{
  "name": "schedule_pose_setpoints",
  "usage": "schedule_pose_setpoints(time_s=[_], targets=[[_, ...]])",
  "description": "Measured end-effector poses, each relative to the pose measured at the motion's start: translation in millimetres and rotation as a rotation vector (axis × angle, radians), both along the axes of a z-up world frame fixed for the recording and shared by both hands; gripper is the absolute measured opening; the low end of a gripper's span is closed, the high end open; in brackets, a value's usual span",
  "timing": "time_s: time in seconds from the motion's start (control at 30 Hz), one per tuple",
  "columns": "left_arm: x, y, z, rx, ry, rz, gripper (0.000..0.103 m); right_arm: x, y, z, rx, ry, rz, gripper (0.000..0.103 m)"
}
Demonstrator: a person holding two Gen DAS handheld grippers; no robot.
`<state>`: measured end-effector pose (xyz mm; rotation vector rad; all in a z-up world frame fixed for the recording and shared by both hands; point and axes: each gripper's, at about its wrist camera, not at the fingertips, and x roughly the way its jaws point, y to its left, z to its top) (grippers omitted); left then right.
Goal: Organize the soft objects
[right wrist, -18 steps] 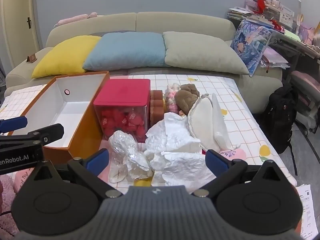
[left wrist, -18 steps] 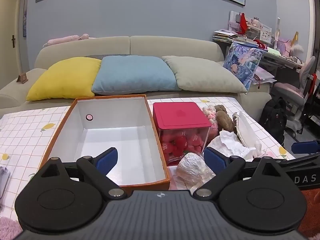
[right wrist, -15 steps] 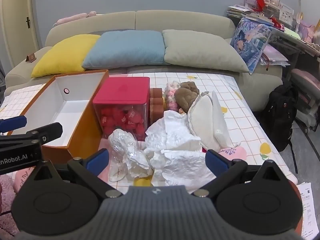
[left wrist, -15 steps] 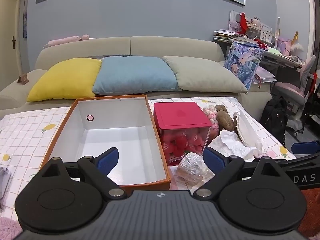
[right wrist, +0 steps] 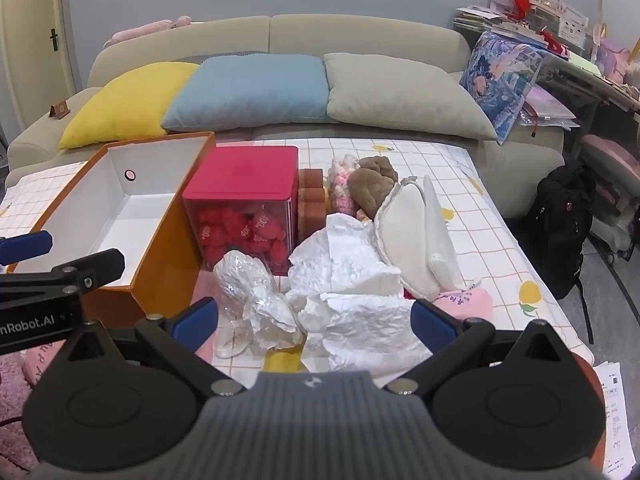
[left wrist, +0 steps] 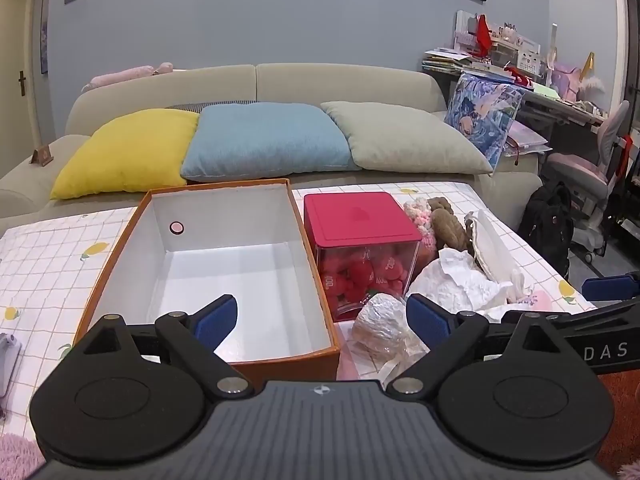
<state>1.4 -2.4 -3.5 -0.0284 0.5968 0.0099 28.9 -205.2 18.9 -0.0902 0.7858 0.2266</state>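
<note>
An empty orange box (left wrist: pixel 224 264) with a white inside stands on the checked tablecloth, and it also shows in the right wrist view (right wrist: pixel 120 216). To its right is a clear container with a red lid (left wrist: pixel 360 224) holding red soft pieces. Beside that lie crumpled clear plastic (right wrist: pixel 252 296), crumpled white paper (right wrist: pixel 352 280), a cream cloth pouch (right wrist: pixel 412 232), a brown plush (right wrist: pixel 372 188) and a pink-and-white knitted piece (right wrist: pixel 340 176). My left gripper (left wrist: pixel 322 316) hangs open over the box's near right corner. My right gripper (right wrist: pixel 315 320) is open above the plastic and paper, touching nothing.
A sofa (left wrist: pixel 256 88) with yellow, blue and grey cushions runs behind the table. Brown sponge blocks (right wrist: pixel 310 200) stand behind the red-lidded container, and a pink item (right wrist: pixel 464 304) lies by the pouch. A cluttered desk (left wrist: pixel 560 92), a chair and a black backpack (right wrist: pixel 560 224) are on the right.
Everything on the table sits slightly higher in both views, so both grippers have shifted a little. Their jaws stay wide apart and nothing has been taken hold of.
</note>
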Motion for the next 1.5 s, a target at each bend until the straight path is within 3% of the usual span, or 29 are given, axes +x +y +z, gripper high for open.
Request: schedule_pose_setpoints(time_s=[1.5], targets=[[4.6,-5.6,-7.7,0.011,0.057,-0.016,0.103,7.3,-1.2,-10.7,-0.024,0.072,-0.032,0.1]])
